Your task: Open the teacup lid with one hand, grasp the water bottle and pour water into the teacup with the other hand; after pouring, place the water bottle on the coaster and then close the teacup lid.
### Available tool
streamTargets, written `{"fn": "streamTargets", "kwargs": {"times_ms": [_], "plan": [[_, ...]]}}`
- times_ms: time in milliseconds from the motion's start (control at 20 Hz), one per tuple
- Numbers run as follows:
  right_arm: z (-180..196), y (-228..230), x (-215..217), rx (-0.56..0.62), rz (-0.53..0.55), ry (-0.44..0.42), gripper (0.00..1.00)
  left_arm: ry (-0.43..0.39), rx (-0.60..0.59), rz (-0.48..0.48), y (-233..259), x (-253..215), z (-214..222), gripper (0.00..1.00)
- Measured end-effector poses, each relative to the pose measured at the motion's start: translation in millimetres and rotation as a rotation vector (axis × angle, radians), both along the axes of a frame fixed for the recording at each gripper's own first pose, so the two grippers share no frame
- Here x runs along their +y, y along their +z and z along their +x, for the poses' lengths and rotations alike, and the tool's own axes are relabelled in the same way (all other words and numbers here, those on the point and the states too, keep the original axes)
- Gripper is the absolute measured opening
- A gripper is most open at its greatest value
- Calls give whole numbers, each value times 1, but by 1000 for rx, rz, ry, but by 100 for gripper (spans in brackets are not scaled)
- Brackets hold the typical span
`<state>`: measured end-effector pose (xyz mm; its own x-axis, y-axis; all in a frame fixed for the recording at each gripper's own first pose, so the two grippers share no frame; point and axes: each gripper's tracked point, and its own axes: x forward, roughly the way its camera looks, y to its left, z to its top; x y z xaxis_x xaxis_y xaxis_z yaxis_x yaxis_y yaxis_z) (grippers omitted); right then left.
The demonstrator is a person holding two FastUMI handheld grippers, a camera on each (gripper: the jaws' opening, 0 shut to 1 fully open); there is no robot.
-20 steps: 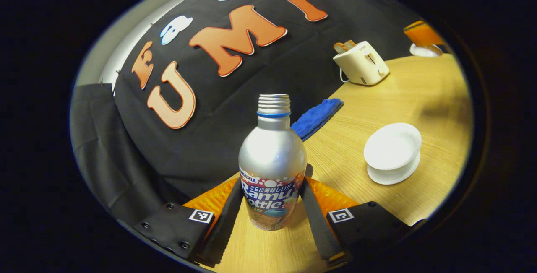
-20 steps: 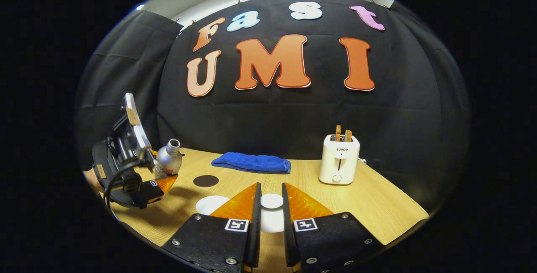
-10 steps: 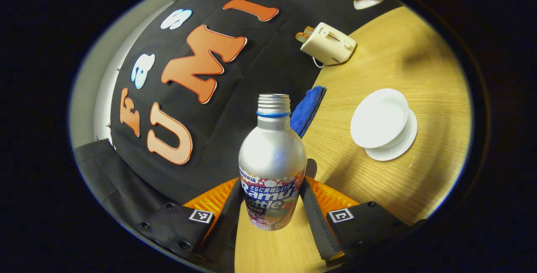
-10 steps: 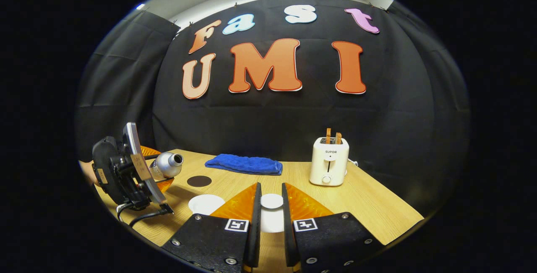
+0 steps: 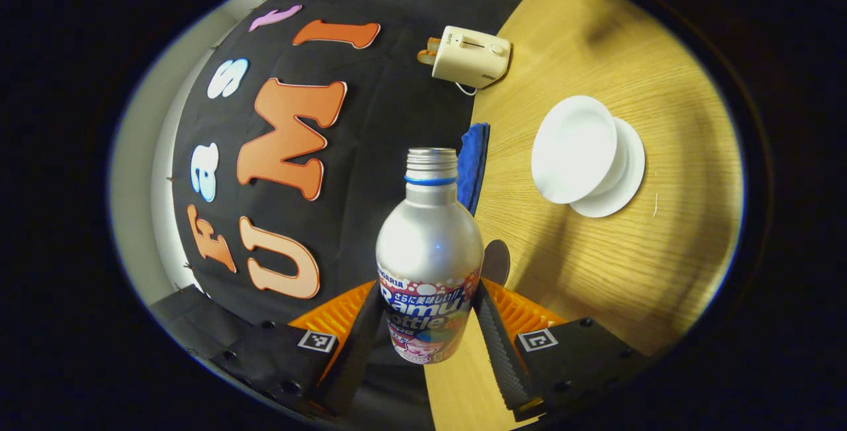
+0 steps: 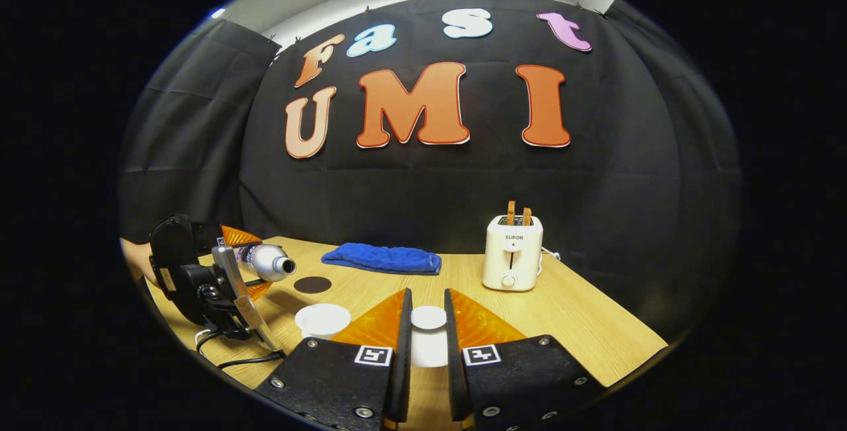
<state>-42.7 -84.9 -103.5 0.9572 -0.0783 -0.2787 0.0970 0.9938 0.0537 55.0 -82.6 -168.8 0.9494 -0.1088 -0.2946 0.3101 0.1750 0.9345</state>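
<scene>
My left gripper (image 5: 429, 293) is shut on a silver water bottle (image 5: 429, 245) with no cap, gripping its labelled lower half. In the right gripper view the bottle (image 6: 268, 262) lies almost level above the table, mouth pointing right, a little up and left of the teacup's rim. The white teacup (image 5: 574, 149) stands open on its saucer (image 5: 628, 183); it is also the teacup (image 6: 323, 320) at lower left in the right gripper view. My right gripper (image 6: 427, 325) is shut on the white teacup lid (image 6: 428, 317), held off to the cup's right. A dark round coaster (image 6: 312, 284) lies behind the cup.
A folded blue cloth (image 6: 382, 259) lies near the back wall, and a cream toaster (image 6: 509, 253) with toast stands to its right. The wooden table (image 6: 582, 325) stretches to the right edge. A cable trails from the left gripper's body (image 6: 198, 272).
The left gripper has rolled the bottle from near upright to almost level, and its mouth has come closer to the cup. The right gripper with the lid has barely moved.
</scene>
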Motion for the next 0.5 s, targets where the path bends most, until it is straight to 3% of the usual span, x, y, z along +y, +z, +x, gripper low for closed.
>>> {"fn": "streamTargets", "kwargs": {"times_ms": [300, 350, 450, 500], "plan": [[-4, 2, -5, -8, -4, -6, 25, -53, -17, 126, 0, -2, 4, 81], [-4, 2, -5, -7, -1, -4, 24, -65, -30, 157, 1, -3, 6, 88], [-4, 2, -4, -8, 3, 2, 24, -78, -65, 214, 6, -5, 11, 81], [-4, 3, -4, -10, -2, 3, 25, -83, -74, 228, 9, -4, 13, 87]]}}
